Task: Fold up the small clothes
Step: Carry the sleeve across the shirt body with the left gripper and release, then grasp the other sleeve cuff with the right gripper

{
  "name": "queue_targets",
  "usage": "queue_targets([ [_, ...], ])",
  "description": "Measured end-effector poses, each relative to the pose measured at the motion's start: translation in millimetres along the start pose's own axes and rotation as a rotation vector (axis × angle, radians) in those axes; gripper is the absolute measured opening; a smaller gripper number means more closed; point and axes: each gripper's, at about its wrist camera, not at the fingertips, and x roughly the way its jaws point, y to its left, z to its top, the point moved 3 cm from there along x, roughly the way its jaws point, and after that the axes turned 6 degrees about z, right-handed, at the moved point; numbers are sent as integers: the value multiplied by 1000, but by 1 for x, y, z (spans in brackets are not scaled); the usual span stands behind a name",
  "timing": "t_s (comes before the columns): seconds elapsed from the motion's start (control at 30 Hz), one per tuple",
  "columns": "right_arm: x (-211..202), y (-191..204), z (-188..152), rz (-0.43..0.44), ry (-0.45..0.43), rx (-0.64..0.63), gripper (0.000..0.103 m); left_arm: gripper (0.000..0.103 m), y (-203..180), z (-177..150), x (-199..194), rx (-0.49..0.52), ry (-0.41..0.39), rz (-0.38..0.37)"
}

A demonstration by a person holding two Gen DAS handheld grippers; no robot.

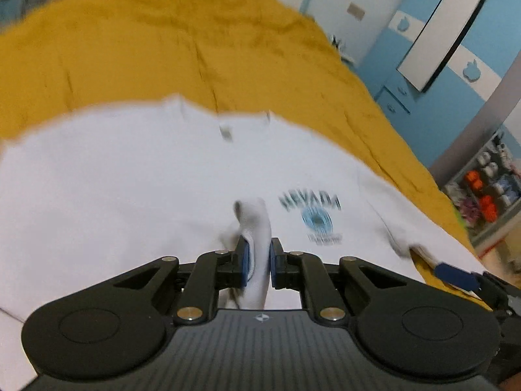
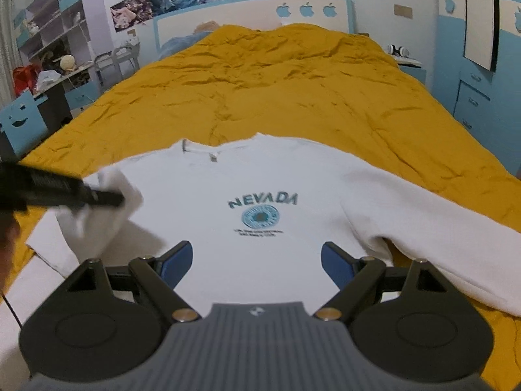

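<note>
A white long-sleeved shirt [image 2: 260, 189] with a blue "NEVADA" print lies face up on a mustard-yellow bedspread [image 2: 276, 91]. My left gripper [image 1: 258, 262] is shut on the shirt's left sleeve [image 1: 257, 228] and holds it lifted over the shirt's body [image 1: 130, 179]. In the right wrist view the left gripper [image 2: 114, 199] shows at the left with the raised sleeve [image 2: 97, 208] hanging from it. My right gripper [image 2: 255, 262] is open and empty above the shirt's lower hem. The right sleeve [image 2: 439, 224] lies stretched out to the right. The right gripper's blue pad [image 1: 456, 273] shows in the left wrist view.
The bed has a white and blue headboard [image 2: 254, 16] at the far end. A desk and shelves [image 2: 49, 52] stand to the left, blue cabinets [image 2: 478, 97] to the right. A shelf of small items [image 1: 488, 195] stands beyond the bed's right edge.
</note>
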Motion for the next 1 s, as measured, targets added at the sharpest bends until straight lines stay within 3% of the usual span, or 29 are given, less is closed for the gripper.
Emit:
queue_targets([
  [0.1, 3, -6, -4, -15, 10, 2, 82, 20, 6, -12, 28, -90, 94, -127],
  [0.2, 4, -10, -5, -15, 12, 10, 82, 28, 11, -16, 37, -87, 117, -159],
  [0.33, 6, -9, -7, 0, 15, 14, 82, 45, 15, -22, 10, -109, 54, -251],
  [0.43, 10, -5, -7, 31, 23, 44, 82, 63, 27, -18, -14, -146, -12, -297],
  [0.5, 15, -1, -7, 56, 35, 81, 82, 66, 39, -15, -26, -176, -48, -311],
  [0.53, 19, 1, -7, 79, 41, 104, 82, 66, 47, -15, -33, -184, -70, -286],
  [0.63, 33, 10, -5, 159, 71, 176, 80, 66, 73, -13, -46, -176, -134, -120],
  [0.67, 40, 13, -5, 182, 83, 205, 75, 66, 81, -11, -48, -175, -149, -71],
  [0.83, 80, 23, -10, 233, 167, 332, 70, 66, 116, -8, -53, -186, -176, 58],
  [0.87, 89, 23, -12, 239, 192, 361, 65, 66, 120, -8, -54, -188, -183, 88],
  [1.0, 111, 21, -16, 241, 234, 411, 26, 66, 154, -12, -66, -236, -207, 167],
])
